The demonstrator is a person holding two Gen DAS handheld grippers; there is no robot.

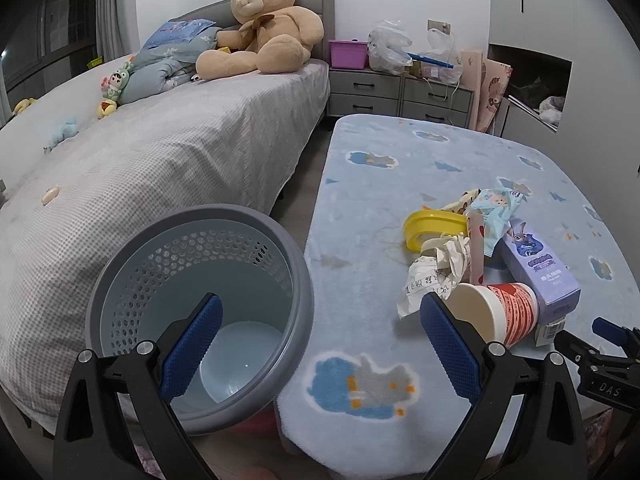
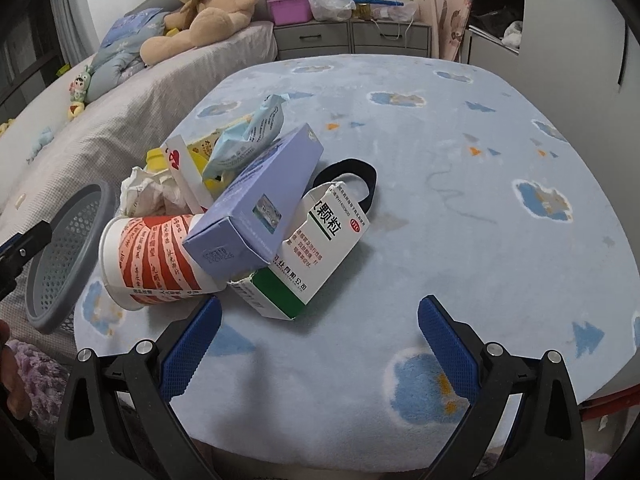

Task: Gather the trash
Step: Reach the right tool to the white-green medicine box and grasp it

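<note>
- The left gripper (image 1: 320, 344) is spread wide and holds nothing; one finger sits in front of the mouth of the gray bin (image 1: 200, 316), the other in front of the paper cup (image 1: 496, 312).
- The bin stands in the gap between the bed (image 1: 160, 168) and the table (image 1: 400, 184), its rim just beside the table's near left edge.
- The right gripper (image 2: 320, 340) is also wide open and empty, above the near edge of the table (image 2: 460, 184).
- The trash is heaped on the table's left half: the cup (image 2: 148, 256) lies on its side nearest the left edge, with crumpled paper (image 2: 144, 192) behind it.
- A purple box (image 2: 256, 208) leans across a green-and-white box (image 2: 316, 256); a blue wrapper (image 2: 248, 140) and a yellow lid (image 2: 156, 160) lie further back.
- A black band (image 2: 360, 180) lies just behind the boxes.
- The table's right half and far side are bare blue cloth.
</note>
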